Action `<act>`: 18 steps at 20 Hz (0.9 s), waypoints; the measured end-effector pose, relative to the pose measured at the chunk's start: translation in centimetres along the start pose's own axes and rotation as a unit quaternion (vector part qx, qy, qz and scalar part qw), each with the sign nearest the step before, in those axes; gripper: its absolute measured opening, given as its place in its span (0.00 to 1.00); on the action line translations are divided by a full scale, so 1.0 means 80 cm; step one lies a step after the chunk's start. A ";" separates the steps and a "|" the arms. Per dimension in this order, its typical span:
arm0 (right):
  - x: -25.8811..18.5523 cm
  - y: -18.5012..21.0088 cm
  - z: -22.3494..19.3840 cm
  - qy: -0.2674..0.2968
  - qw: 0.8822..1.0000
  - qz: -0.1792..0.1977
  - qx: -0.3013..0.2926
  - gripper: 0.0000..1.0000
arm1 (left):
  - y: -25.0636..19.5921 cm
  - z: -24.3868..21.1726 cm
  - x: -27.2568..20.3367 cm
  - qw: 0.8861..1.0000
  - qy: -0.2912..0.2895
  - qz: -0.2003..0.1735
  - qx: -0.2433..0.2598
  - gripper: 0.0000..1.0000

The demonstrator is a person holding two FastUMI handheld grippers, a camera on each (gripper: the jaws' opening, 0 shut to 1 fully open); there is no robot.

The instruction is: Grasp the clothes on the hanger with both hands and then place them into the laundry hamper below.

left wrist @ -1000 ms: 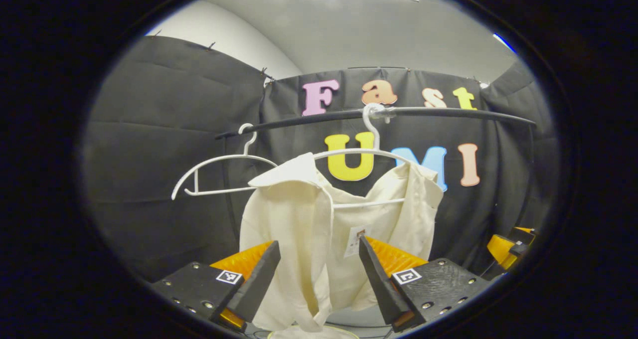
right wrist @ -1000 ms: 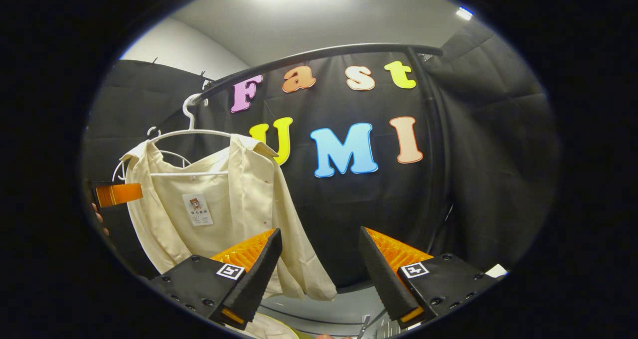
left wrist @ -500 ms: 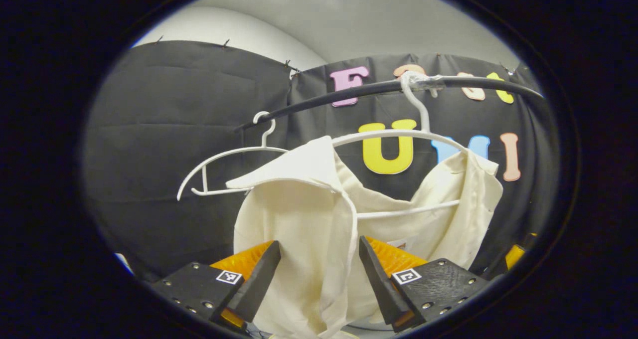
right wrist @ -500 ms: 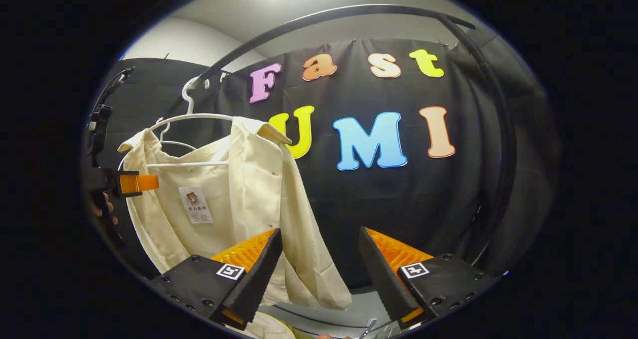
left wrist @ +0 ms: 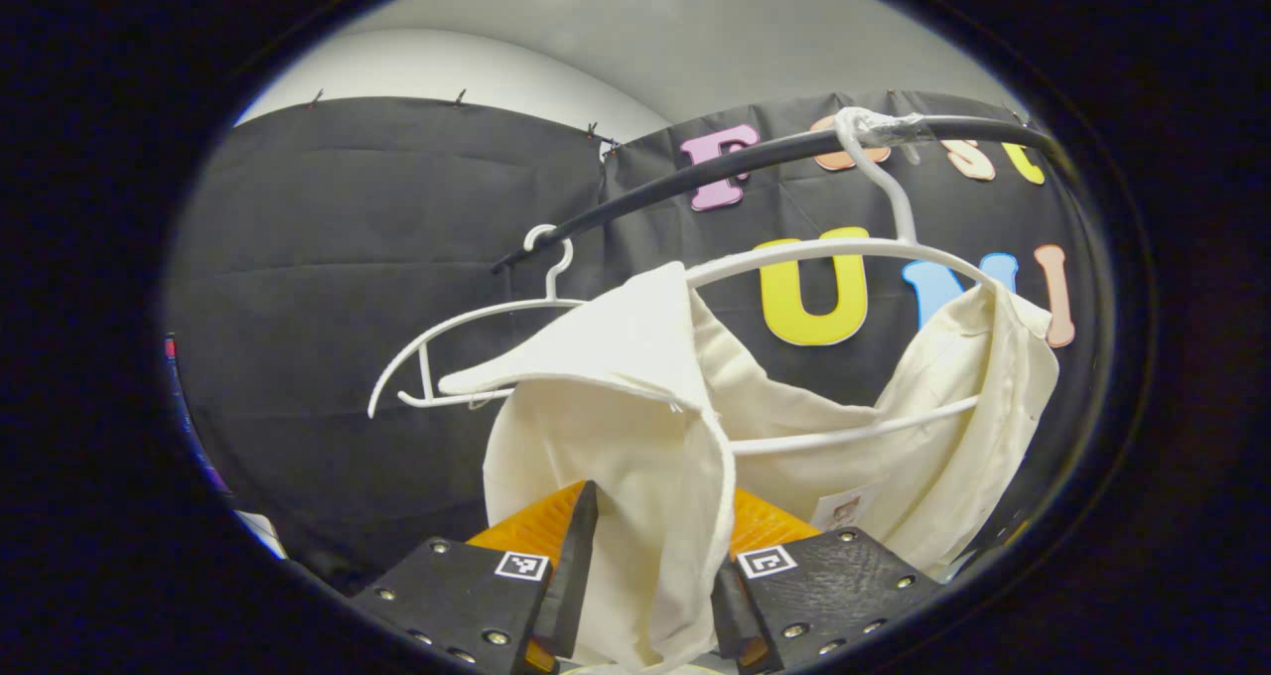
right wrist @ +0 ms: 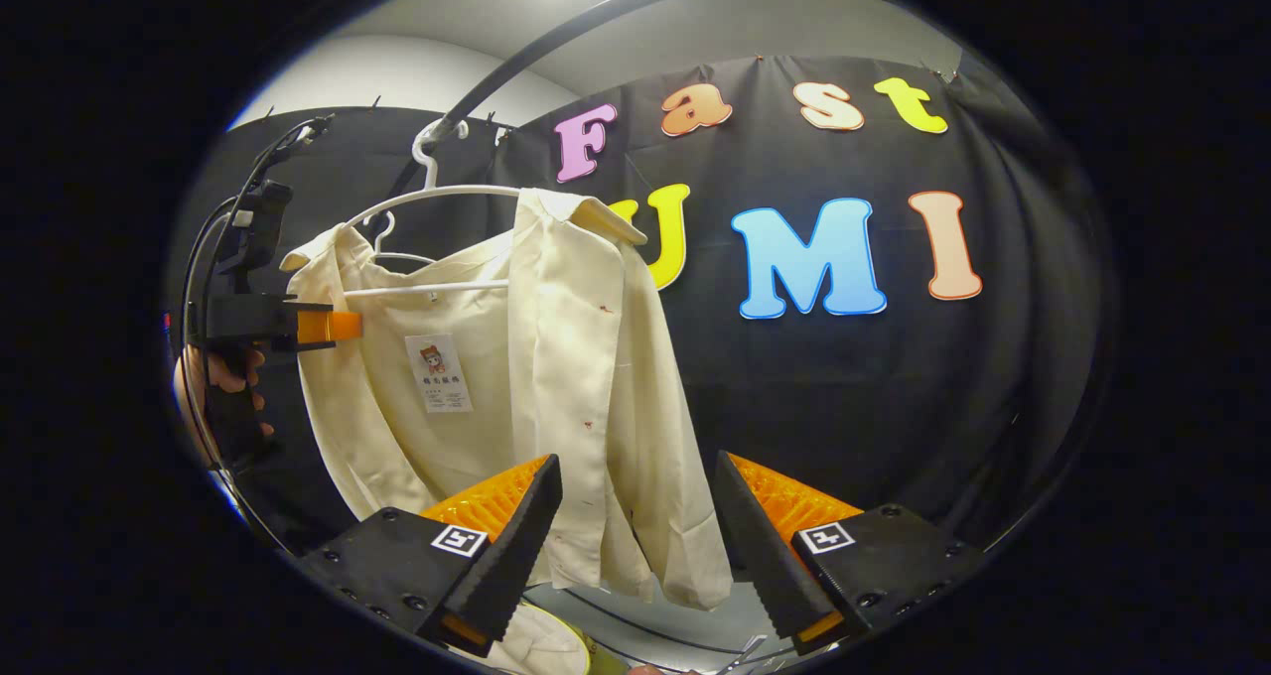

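Left gripper view: cream cotton shirt (left wrist: 635,437) hanging on a white plastic hanger (left wrist: 854,258) from the black curved rail (left wrist: 755,159). The left gripper (left wrist: 650,596) has its fingers narrowed around the shirt's front edge, apparently clamping it, so the grasp step is under way. The right gripper (right wrist: 635,546) is spread wide, the shirt's other side just before it; closing there comes next. An empty white hanger (left wrist: 467,347) hangs just beside. Something pale, possibly the hamper, lies below.
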State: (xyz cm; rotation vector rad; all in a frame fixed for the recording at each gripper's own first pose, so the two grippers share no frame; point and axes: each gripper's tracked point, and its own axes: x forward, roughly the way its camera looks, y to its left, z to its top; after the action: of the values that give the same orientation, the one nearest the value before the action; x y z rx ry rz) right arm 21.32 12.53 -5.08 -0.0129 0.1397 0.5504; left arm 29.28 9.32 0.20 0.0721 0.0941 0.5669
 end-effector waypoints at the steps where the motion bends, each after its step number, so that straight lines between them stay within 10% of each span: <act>1: 0.002 0.005 0.001 0.000 1.000 0.007 0.002 0.98 | -0.001 -0.001 -0.003 1.000 0.000 -0.005 0.001 0.54; 5: 0.017 0.031 0.005 0.003 0.999 0.047 0.016 0.98 | -0.012 -0.001 -0.011 0.999 0.001 -0.035 0.001 0.34; 9: 0.027 0.065 -0.001 0.016 0.995 0.087 0.050 0.98 | 0.002 0.002 -0.027 0.999 -0.010 -0.031 0.028 0.35; 11: 0.035 0.074 0.001 0.019 0.994 0.092 0.049 0.98 | 0.000 -0.003 -0.022 0.999 -0.004 -0.039 0.011 0.03; 18: 0.053 0.096 0.025 -0.008 0.993 0.101 0.054 0.98 | 0.010 0.003 -0.034 0.997 -0.017 -0.055 -0.057 0.02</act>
State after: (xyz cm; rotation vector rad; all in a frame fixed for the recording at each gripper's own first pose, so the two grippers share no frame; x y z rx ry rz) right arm 21.15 21.37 -3.52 0.1124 0.1571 0.7435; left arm 26.55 8.53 0.72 -0.0350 0.0312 0.4606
